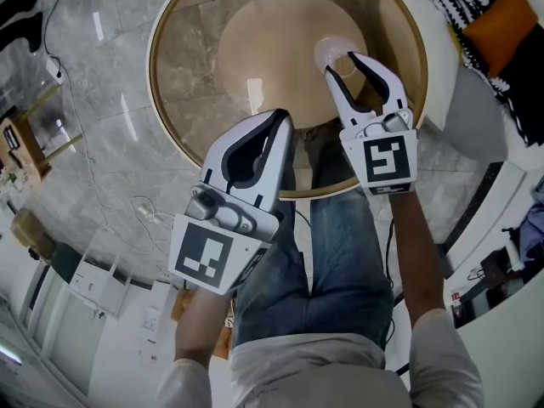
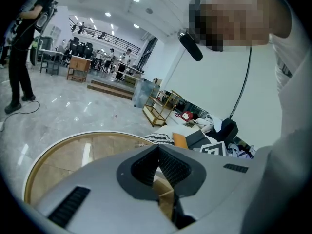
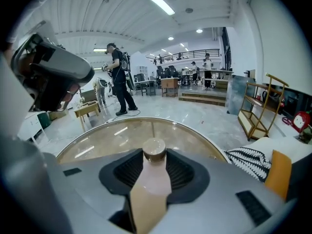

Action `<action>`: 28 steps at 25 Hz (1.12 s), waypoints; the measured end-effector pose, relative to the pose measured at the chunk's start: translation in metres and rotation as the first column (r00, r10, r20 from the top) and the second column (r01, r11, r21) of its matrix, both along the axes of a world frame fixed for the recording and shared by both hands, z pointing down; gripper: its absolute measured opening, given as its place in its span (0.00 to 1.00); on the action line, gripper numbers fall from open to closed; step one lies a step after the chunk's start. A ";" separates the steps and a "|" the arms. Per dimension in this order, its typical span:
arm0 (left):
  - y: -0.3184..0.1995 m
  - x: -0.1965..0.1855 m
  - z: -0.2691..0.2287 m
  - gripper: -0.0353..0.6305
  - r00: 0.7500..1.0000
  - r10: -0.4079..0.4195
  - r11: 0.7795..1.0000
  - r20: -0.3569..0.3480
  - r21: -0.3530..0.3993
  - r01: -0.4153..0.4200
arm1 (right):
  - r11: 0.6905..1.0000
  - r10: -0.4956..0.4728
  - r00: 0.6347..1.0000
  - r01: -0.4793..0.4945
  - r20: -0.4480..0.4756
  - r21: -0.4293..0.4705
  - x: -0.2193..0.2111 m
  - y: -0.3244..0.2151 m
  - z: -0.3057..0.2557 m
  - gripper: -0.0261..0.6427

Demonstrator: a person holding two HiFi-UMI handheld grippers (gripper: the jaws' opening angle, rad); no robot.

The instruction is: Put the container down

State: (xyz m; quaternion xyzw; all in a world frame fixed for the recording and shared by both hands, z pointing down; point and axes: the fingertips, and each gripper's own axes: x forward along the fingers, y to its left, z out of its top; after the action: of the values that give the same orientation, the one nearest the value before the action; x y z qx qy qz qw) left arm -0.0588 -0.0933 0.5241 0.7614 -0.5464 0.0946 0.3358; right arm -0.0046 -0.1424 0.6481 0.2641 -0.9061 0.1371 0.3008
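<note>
Over round glass table [image 1: 195,66], right gripper [image 1: 344,63] clamps pale container [image 3: 154,178], left gripper [image 1: 280,117] jaws closed

This is a large open studio hall, half office and half showroom: a polished grey marble floor [image 3: 209,121] spreads beneath a white ribbed ceiling with strip lights [image 3: 161,4], with wooden desks [image 3: 170,84] and a railed mezzanine [image 3: 195,55] at one o'clock and a gold wire shelf [image 3: 258,106] at three o'clock.

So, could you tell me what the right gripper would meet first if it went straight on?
The right gripper clamps a pink bottle in its tongs. Beyond that, only the round glass table lies ahead; it seems to point across the glass and may clear it, but height is unclear.
</note>
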 end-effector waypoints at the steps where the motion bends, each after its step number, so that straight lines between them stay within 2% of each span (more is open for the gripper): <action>1: 0.001 0.000 -0.002 0.08 1.000 0.003 1.000 0.000 0.003 -0.003 | 1.000 0.006 1.000 -0.006 0.003 -0.003 0.000 0.001 -0.001 0.27; 16: 0.000 0.007 -0.020 0.08 0.998 0.067 0.997 -0.007 0.025 -0.067 | 0.999 0.041 0.999 -0.041 0.010 0.004 0.006 0.002 -0.021 0.24; 28: 0.000 0.008 -0.035 0.08 0.996 0.086 0.996 -0.006 0.035 -0.086 | 0.998 0.062 0.997 -0.062 0.037 -0.005 0.010 0.004 -0.040 0.21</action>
State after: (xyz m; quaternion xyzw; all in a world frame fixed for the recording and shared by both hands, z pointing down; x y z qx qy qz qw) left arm -0.0506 -0.0929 0.4892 0.7902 -0.5134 0.0966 0.3204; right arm 0.0053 -0.1388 0.6084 0.2892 -0.9026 0.1528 0.2801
